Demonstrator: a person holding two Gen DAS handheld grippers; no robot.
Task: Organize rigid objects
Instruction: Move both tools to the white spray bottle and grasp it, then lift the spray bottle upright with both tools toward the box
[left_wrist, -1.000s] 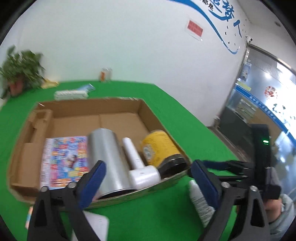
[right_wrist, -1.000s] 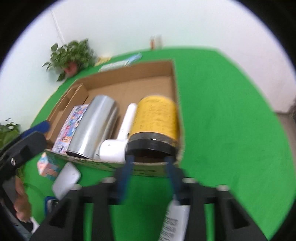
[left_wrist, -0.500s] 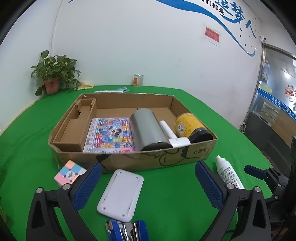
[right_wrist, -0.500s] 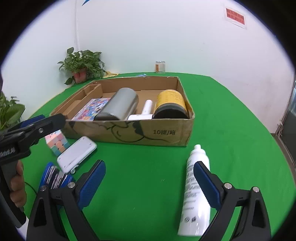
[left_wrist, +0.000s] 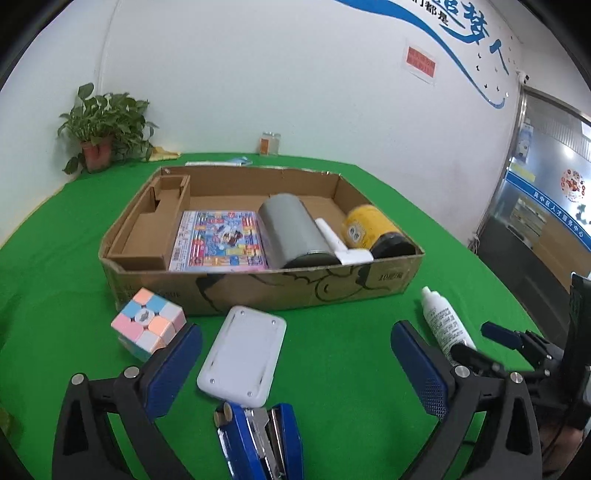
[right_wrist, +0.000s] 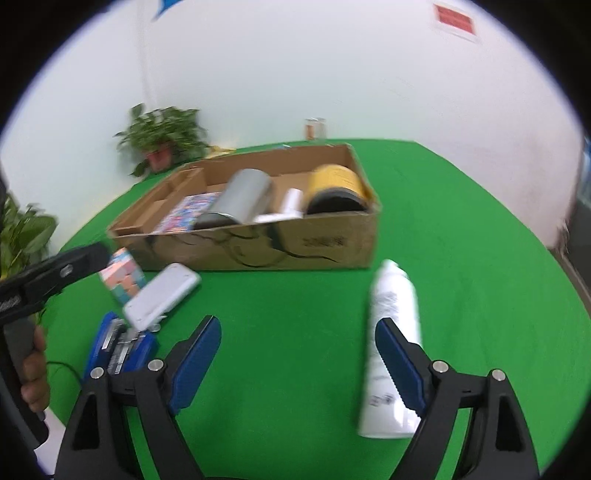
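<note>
An open cardboard box (left_wrist: 258, 291) (right_wrist: 325, 240) on the green table holds a colourful booklet (left_wrist: 219, 240), a silver cylinder (left_wrist: 295, 232), a white handled tool (left_wrist: 340, 247) and a yellow jar (left_wrist: 373, 230). In front of it lie a pastel cube (left_wrist: 147, 321), a white flat case (left_wrist: 243, 354), a blue stapler (left_wrist: 258, 439) and a white bottle (right_wrist: 391, 317). My left gripper (left_wrist: 293, 341) hovers above the case and stapler, jaws opening, holding nothing. My right gripper (right_wrist: 297, 328) is closing over bare cloth, the bottle just beside its right finger (right_wrist: 399, 362).
Potted plants (left_wrist: 103, 129) stand at the table's far left by the white wall. A small glass jar (left_wrist: 269, 142) and flat packets sit behind the box. A person's hand (right_wrist: 33, 376) holds the left gripper's handle. Bare green cloth lies right of the box.
Both grippers have drawn back from over the box and sunk toward the table. The cube, case, stapler and whole bottle have come into view. The right jaws stand wider than a second ago.
</note>
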